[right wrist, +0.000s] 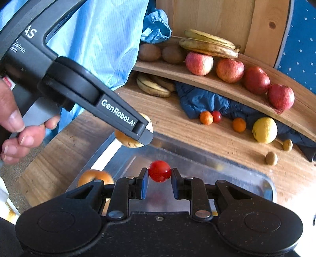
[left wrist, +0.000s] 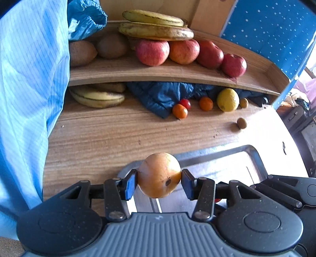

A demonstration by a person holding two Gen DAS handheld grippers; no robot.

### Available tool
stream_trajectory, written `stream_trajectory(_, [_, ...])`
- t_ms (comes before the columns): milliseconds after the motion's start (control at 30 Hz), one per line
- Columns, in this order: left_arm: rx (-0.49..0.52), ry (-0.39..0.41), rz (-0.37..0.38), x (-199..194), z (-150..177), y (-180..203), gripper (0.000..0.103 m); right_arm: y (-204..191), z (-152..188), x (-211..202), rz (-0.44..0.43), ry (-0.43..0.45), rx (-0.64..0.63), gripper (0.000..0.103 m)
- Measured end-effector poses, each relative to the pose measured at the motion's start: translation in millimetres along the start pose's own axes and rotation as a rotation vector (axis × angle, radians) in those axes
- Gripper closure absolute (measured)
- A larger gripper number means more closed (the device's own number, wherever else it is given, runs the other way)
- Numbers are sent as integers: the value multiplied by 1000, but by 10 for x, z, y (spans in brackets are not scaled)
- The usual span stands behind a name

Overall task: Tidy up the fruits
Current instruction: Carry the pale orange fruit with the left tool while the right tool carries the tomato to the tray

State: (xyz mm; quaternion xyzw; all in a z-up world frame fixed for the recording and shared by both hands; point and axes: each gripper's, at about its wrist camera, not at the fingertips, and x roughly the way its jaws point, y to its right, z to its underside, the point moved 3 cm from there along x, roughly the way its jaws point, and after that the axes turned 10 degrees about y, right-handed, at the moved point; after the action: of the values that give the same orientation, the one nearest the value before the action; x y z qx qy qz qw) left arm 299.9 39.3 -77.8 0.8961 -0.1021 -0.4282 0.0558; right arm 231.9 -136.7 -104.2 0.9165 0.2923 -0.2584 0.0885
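Red tomato [right wrist: 159, 171] right view only, possibly gripped

A dark blue quilted jacket [left wrist: 167, 96] is lying bunched under the wooden shelf [left wrist: 158, 73], a crumpled light blue cover [left wrist: 85, 17] is sitting on that shelf's left end, and blue dotted fabric [left wrist: 272, 25] is hanging behind its right side.

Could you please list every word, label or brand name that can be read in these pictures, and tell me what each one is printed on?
"GenRobot.AI": white lettering on the black arm of the left gripper, seen from the right wrist view.
"AS": the end of a larger word on that gripper's upper body; the rest is cut off.
Two small white lines below "AS": too small and blurred to read.
Left wrist view: no text that can be read.
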Motion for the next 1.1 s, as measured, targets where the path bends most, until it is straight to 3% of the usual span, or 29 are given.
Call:
stream_trajectory(600, [69,-46,40,-87,318,68,51,-308,387,-226,33,-55,54,77])
stream_trajectory(1100, [123,-73,36,-100,456,60,51,-466,516,-243,27,-75,77,77])
